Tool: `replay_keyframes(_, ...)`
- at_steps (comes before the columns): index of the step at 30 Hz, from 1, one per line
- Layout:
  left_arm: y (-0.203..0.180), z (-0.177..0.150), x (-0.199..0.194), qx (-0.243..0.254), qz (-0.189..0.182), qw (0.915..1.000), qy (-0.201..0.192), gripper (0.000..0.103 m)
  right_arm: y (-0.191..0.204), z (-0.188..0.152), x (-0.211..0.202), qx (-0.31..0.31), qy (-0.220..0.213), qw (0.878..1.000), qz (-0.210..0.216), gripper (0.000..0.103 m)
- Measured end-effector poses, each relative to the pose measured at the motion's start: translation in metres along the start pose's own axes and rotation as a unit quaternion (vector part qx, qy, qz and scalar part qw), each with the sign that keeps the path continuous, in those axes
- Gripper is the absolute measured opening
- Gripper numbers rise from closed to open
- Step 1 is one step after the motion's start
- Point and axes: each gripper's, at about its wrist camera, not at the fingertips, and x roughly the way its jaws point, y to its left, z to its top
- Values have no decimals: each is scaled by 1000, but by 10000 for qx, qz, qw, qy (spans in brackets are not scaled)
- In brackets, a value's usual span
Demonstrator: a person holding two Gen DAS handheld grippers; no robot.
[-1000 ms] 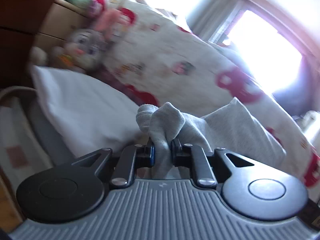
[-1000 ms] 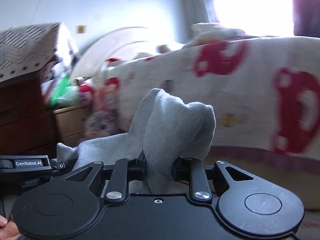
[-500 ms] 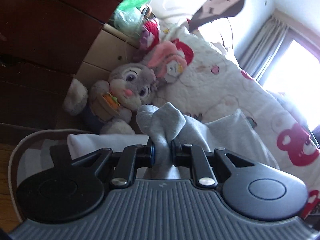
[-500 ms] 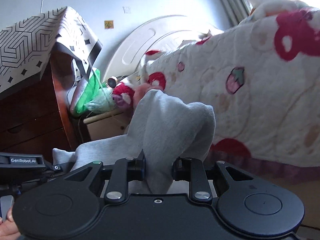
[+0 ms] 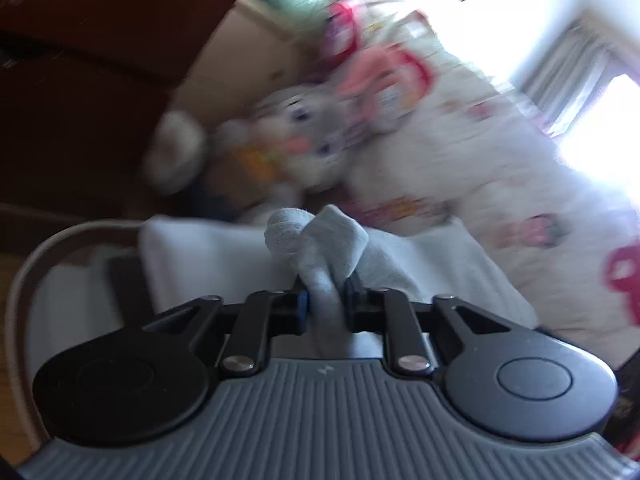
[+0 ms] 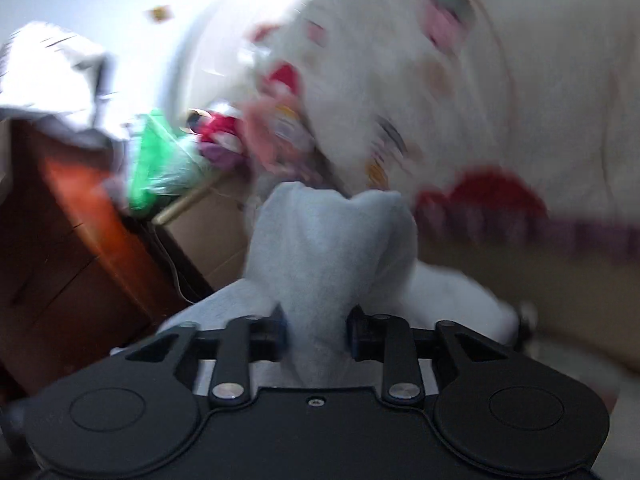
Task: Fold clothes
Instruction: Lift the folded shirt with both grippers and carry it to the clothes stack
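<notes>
Here, the left tool (image 5: 324,306) sits at the lower middle of its frame with a bunch of the grey garment (image 5: 328,244) between its fingers; the jaws are opening, yet the pads appear to press on the cloth, which rises in a knot just above them. The right tool (image 6: 316,330) likewise has a thick fold of the same garment (image 6: 328,248) between its fingers (its jaws are opening too, and stand wider), and the fabric fills the gap from pad to pad. Beyond the left tool the garment spreads to the right of the frame over a white folded cloth (image 5: 200,248). Above that, blurred, sits a grey plush rabbit (image 5: 296,140) against a dark wooden dresser (image 5: 80,80) at upper left. A white quilt with red prints (image 5: 500,184) fills the right side. In the right wrist view a green plastic bag (image 6: 156,160) shows at middle left.
</notes>
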Motion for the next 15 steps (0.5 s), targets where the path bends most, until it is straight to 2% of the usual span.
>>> replay_keyframes(1, 5, -2, 5, -38, 49, 10000, 56, 29, -12, -2, 8, 303, 109, 9992, -219, 61)
replay_keyframes(2, 9, -4, 10, -76, 99, 9999, 113, 29, -21, -4, 15, 512, 185, 9979, -364, 61)
replay_keyframes(4, 13, -4, 10, -186, 78, 9997, 127, 29, -28, -8, 16, 630, 81, 9975, -321, 61)
replay_keyframes(6, 13, -3, 7, -195, 107, 9998, 14, 29, -29, -11, 13, 673, -145, 9974, -234, 56)
replay_keyframes(7, 12, -3, 6, -157, 124, 9998, -40, 28, -28, -11, 10, 645, -297, 9973, -186, 45)
replay_keyframes(8, 11, -3, 5, -118, 142, 9998, -95, 28, -25, -10, 8, 576, -431, 9973, -143, 39)
replay_keyframes(11, 11, -3, 5, -101, 209, 9997, -82, 28, -15, -2, 11, 124, -650, 9975, -236, 39)
replay_keyframes(13, 11, -3, 6, -97, 255, 9996, -60, 28, -9, 3, 23, -392, -560, 9957, -618, 45)
replay_keyframes(15, 11, -3, 6, -93, 301, 9995, -38, 28, -6, 11, 34, -794, -502, 9897, -1082, 62)
